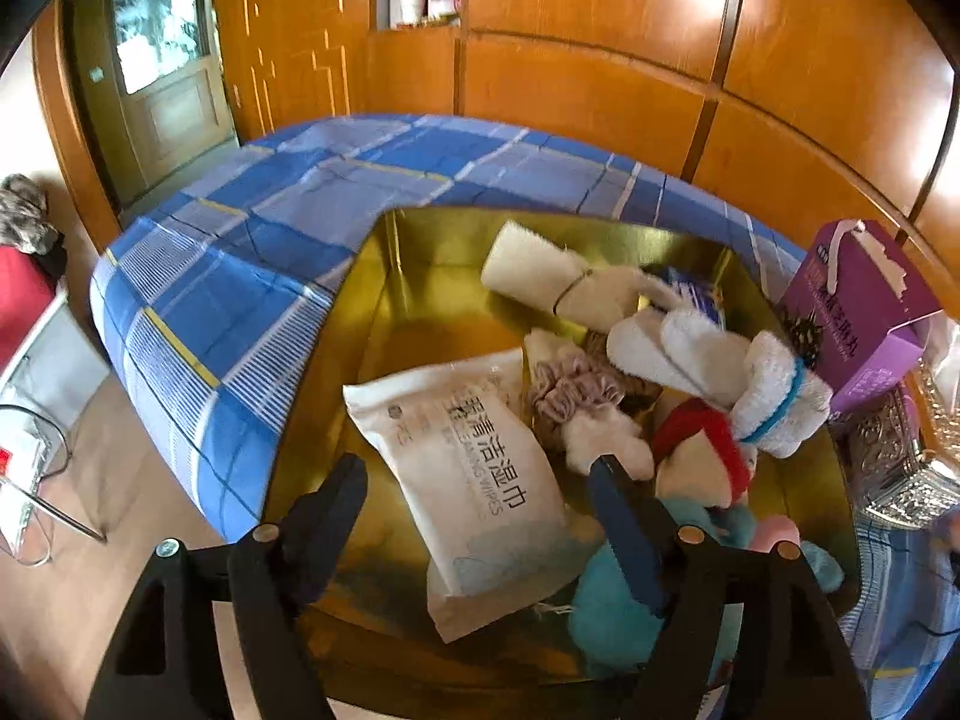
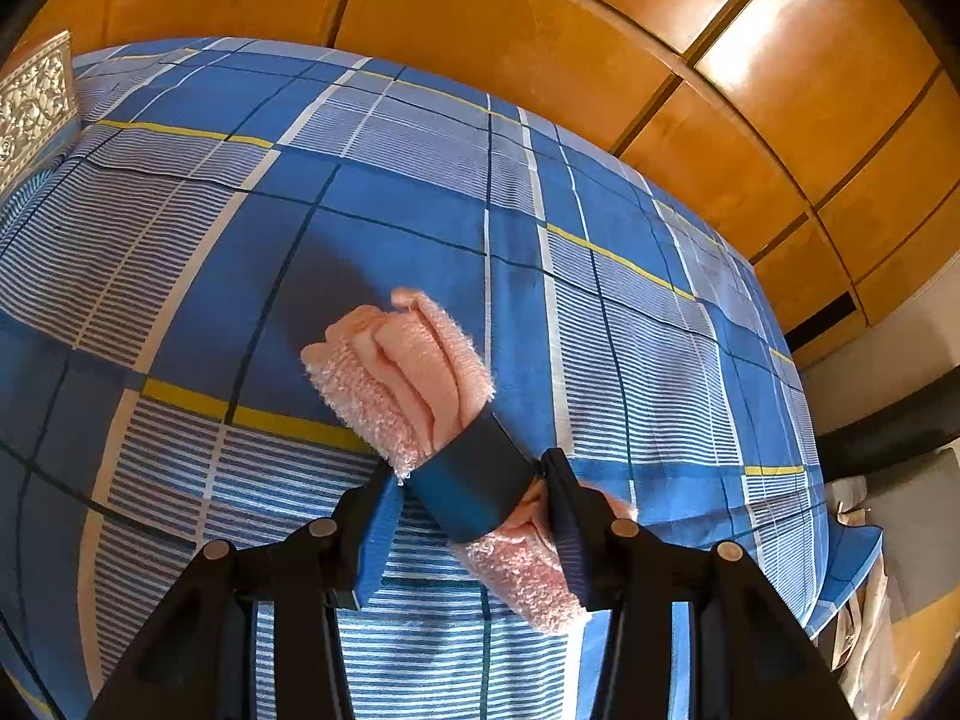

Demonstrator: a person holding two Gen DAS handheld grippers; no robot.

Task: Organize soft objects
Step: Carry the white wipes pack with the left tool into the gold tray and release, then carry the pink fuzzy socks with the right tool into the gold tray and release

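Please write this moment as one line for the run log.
left tool: open, above gold box, over wipes pack | right tool: shut on pink towel roll, over blue plaid sheet

A bedroom in a home is showing itself here: a bed under a blue plaid sheet (image 1: pixel 288 222) is filling the middle of both views, glossy orange wooden wardrobe panels (image 1: pixel 600 60) are running across the top, and a wooden door with a glass pane (image 1: pixel 162 60) is standing at the upper left.
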